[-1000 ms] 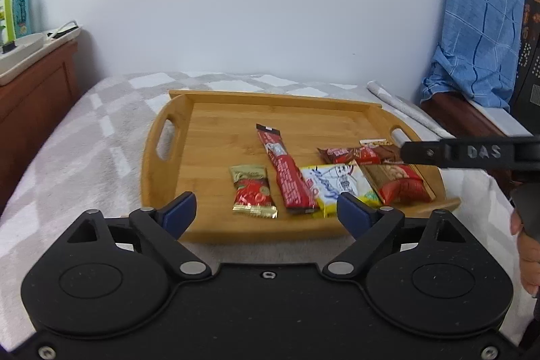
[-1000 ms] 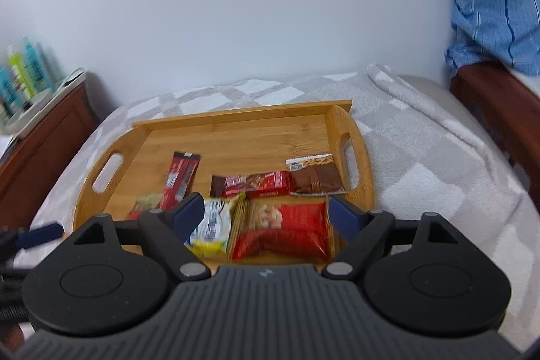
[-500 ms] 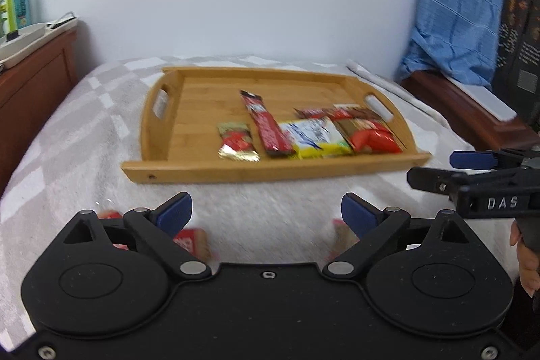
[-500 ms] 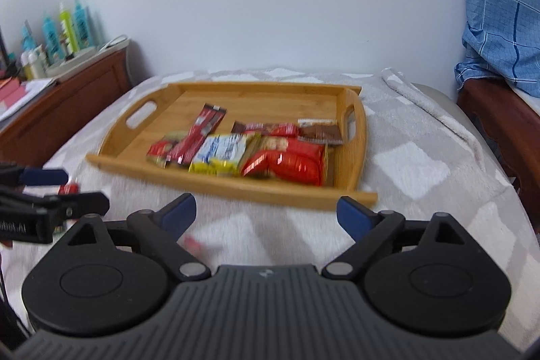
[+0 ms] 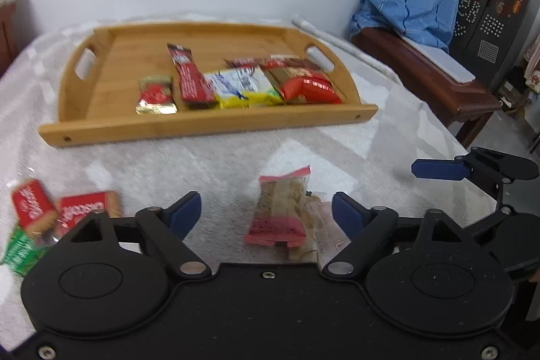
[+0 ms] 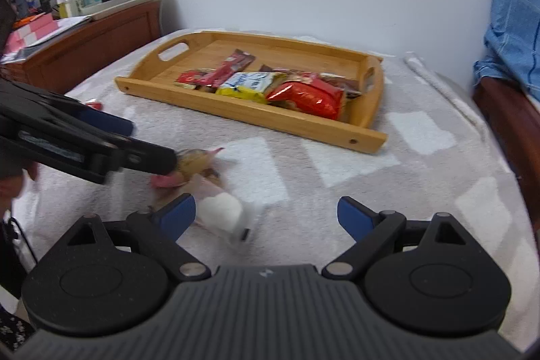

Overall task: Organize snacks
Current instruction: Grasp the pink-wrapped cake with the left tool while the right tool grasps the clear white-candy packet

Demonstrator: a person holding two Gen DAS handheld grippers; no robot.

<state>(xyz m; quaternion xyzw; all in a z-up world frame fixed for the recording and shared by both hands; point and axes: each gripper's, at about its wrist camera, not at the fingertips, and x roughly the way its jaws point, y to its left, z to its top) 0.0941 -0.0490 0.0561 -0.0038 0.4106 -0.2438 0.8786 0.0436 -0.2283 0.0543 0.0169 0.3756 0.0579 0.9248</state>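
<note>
Both grippers have drawn back from tray [image 5: 216,123], which now sits at 12 o'clock, well apart, six snacks lined along its near edge; focus shifts to loose snacks on blanket [image 5: 303,144]; left gripper [image 5: 266,213] closing, pink-ended packet [image 5: 281,211] between fingers, untouched; right gripper [image 6: 266,215] wide, empty, white packet [image 6: 222,211] beside its left finger; red packets [image 5: 64,208] at 9 o'clock; judgement: next pickup starting.

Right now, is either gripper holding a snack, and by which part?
Nothing is held. The left gripper jaws are closing around the pink snack packet, not touching. The right gripper is open.
</note>
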